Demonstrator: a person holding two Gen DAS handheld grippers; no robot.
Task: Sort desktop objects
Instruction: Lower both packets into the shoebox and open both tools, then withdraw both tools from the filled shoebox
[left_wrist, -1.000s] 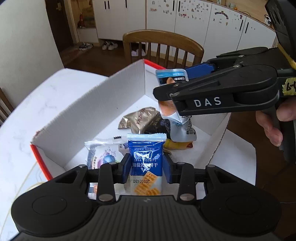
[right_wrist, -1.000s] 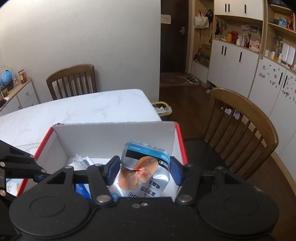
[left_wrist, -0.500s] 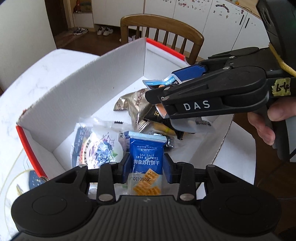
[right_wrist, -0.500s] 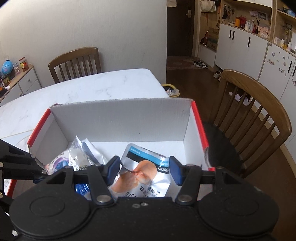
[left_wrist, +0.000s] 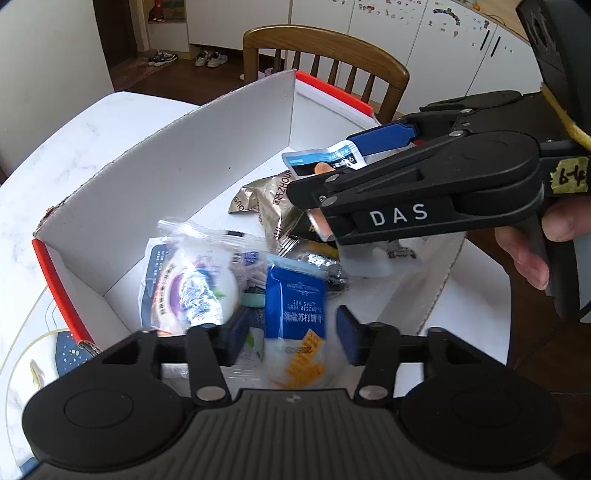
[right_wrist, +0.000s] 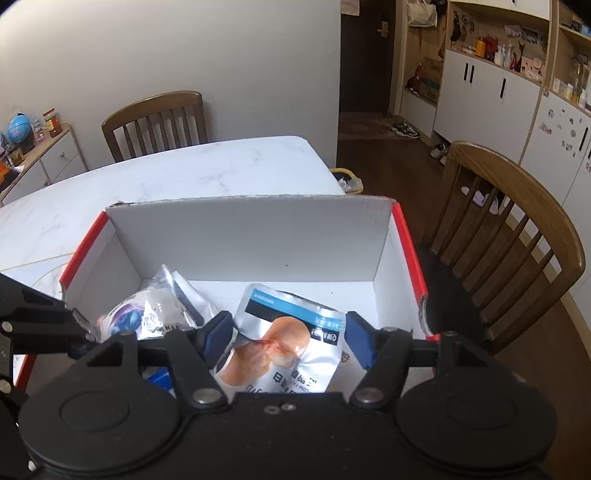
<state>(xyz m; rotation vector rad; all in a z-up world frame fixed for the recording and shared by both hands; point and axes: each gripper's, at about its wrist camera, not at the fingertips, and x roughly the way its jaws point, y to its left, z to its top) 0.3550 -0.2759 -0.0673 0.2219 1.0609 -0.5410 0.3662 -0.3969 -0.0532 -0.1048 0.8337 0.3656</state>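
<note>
the left gripper (left_wrist: 291, 334) points down, and its jaws have just been opening. a packet sits between its blue pads (left_wrist: 347, 339), but they stand off it. the right gripper (right_wrist: 288, 338) points down too, its jaws have just been opening, and a pouch sits loose between them. a hand (left_wrist: 535, 240) holds the right gripper's grip.

Black right gripper (left_wrist: 332, 192) lettered DAS, blue jaws, yellow cable, taped tag, silver screws
</note>
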